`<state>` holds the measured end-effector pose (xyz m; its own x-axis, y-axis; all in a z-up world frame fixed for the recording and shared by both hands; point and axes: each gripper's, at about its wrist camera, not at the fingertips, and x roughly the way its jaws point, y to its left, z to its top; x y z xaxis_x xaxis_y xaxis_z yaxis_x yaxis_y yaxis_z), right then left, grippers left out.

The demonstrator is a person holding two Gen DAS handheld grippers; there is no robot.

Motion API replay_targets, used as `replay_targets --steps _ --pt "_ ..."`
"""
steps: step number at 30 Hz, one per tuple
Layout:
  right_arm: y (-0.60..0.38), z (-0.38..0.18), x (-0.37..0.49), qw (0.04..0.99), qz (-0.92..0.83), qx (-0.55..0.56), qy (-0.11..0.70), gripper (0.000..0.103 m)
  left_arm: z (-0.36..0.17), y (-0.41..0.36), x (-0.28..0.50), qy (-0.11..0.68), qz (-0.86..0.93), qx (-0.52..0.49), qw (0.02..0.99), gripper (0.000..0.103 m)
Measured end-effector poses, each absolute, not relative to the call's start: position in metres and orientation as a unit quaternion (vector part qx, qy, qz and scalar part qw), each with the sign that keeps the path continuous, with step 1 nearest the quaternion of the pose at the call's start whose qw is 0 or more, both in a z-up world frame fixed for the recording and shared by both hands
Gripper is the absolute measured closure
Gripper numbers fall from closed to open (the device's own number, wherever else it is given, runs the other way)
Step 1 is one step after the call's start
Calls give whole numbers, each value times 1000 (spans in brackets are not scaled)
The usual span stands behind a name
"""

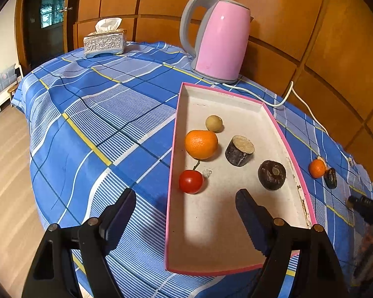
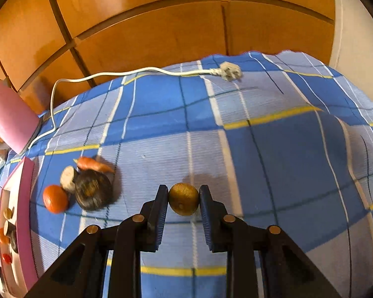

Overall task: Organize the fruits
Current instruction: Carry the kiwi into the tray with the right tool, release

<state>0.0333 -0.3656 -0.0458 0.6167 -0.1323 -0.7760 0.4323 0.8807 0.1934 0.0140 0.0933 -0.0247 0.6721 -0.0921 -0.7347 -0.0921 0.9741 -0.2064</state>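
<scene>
With the right gripper [image 2: 183,200] pinching the small tan round fruit [image 2: 183,199] (a longan, perhaps) above the checked cloth [image 2: 261,149], carry it gently leftward into the pink-rimmed tray [image 1: 281,129], avoiding the loose fruit pile [image 2: 87,188].

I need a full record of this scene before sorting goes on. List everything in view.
tray: one, pink rim, on the cloth
fruits in tray: orange, red cherry tomato, tan ball, two dark brown pieces
loose pile: dark, orange and pale pieces, on the cloth beside the tray
kettle: one, pink and grey, behind the tray
cord: white, unplugged
tissue box: one, silver, far corner
tablecloth: blue plaid
left gripper: black, open over the tray
right gripper: black, closed on a golden-brown round fruit
</scene>
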Motion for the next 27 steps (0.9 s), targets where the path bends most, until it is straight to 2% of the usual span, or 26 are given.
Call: replay_targets --steps 27 --pt "-338 -52 4 880 -122 187 420 77 -21 93 7 398 3 -119 910 18"
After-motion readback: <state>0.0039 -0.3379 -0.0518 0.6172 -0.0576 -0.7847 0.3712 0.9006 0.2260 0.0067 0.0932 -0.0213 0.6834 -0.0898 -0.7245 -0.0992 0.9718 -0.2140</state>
